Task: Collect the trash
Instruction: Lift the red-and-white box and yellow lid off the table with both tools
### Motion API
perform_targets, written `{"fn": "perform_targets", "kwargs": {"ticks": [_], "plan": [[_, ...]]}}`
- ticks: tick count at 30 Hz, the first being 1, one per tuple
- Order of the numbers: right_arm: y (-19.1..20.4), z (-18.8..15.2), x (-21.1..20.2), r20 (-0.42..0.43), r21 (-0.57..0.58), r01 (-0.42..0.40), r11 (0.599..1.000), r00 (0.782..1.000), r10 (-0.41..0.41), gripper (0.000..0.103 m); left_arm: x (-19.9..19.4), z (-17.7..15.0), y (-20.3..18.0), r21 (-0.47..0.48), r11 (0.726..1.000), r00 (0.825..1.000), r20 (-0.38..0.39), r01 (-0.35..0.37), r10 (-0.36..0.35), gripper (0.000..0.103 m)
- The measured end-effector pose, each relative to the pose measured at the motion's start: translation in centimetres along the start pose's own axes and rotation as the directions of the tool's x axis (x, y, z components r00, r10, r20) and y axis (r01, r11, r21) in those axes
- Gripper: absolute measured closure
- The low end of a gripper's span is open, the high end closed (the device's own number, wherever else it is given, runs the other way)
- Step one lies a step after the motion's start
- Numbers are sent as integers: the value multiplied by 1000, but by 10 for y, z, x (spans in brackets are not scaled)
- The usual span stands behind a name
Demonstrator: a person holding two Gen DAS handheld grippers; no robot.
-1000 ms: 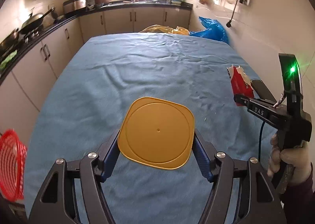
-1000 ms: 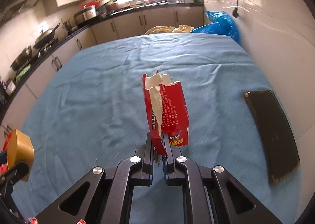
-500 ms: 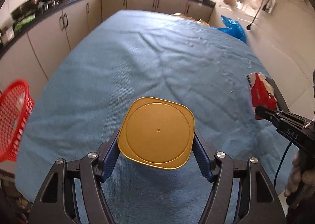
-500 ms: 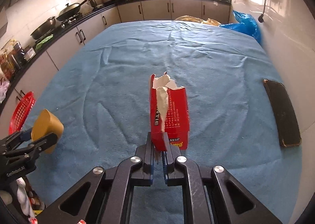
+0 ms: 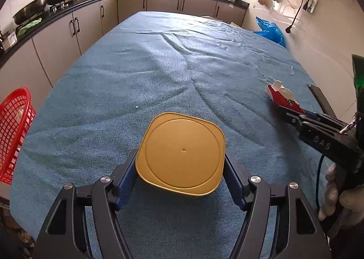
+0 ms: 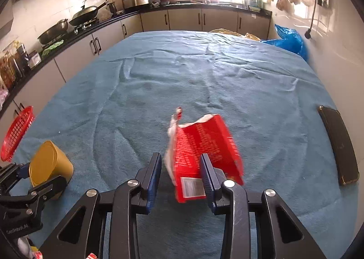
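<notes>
Red carton point(image 6: 204, 152), blurred, sits tilted btwn right gripper point(image 6: 180, 176) jaws, which just opened off it, pad contact unclear; left gripper point(image 5: 179, 172) clamps gold tub point(image 5: 180, 153) above blue cloth point(image 5: 159, 72), basket point(image 5: 13, 131) cut off.

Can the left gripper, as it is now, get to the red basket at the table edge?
Probably yes. The red basket hangs off the table's left edge, and nothing stands between it and the left gripper, which is clamped on the gold container.
</notes>
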State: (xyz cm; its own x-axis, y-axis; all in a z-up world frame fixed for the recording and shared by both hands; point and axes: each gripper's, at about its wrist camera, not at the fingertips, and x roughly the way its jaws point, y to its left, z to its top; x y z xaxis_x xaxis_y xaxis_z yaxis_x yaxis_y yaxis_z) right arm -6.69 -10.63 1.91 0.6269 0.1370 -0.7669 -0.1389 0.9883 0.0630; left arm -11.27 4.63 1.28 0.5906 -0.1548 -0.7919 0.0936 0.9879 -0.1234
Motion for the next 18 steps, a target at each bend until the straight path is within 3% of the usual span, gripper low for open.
{"fn": "perform_targets", "kwargs": {"ticks": [3, 10, 18], "plan": [[7, 0, -1, 8, -29, 25, 999, 1000, -24, 89, 0, -1, -2, 9, 1000, 1000, 11, -16, 15, 35], [21, -1, -28, 53, -72, 57, 996, 997, -53, 95, -10, -1, 8, -34, 999, 999, 23, -25, 26, 35], [48, -9, -51, 58, -104, 15, 994, 998, -9, 96, -39, -5, 16, -35, 996, 992, 91, -85, 88, 35]]}}
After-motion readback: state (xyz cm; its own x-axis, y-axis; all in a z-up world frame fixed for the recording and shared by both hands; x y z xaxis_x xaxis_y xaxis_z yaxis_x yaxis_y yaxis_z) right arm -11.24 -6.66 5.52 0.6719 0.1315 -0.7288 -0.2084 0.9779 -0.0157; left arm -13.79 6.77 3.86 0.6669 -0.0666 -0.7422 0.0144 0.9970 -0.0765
